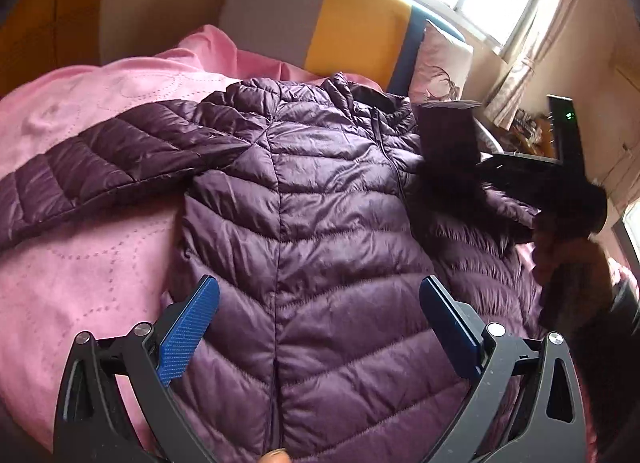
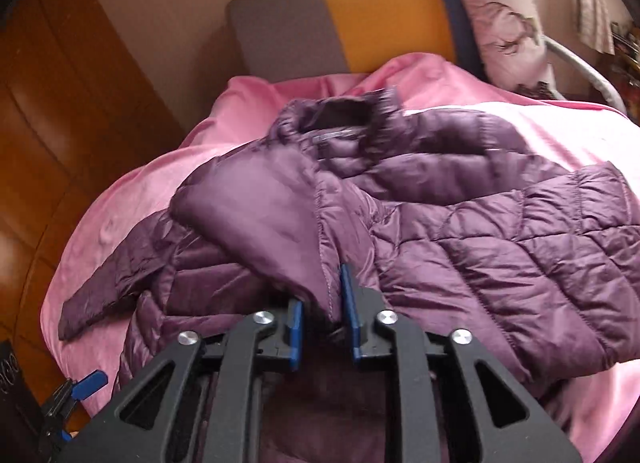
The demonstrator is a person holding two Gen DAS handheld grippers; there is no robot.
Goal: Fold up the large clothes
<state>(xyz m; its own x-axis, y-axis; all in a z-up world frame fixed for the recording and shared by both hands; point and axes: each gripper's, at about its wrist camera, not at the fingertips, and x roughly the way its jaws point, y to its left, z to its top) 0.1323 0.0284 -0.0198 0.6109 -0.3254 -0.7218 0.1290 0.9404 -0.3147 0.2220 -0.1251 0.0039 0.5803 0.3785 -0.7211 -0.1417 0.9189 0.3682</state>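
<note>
A quilted, glossy dark purple puffer jacket (image 1: 320, 203) is lying spread on a pink stitched bedspread (image 1: 80, 263), its collar pointing toward twelve o'clock where a grey, yellow and blue headboard cushion (image 1: 320, 27) is standing. The left gripper (image 1: 319, 327), black-framed with blue pads, is hovering over the jacket's lower front at six o'clock, jaws spread wide and gripping nothing. In the right wrist view, the right gripper (image 2: 322, 315) is pinching a folded flap of the jacket's fabric between nearly closed pads, the flap rising toward eleven o'clock. One sleeve (image 1: 80, 179) is stretching toward nine o'clock.
</note>
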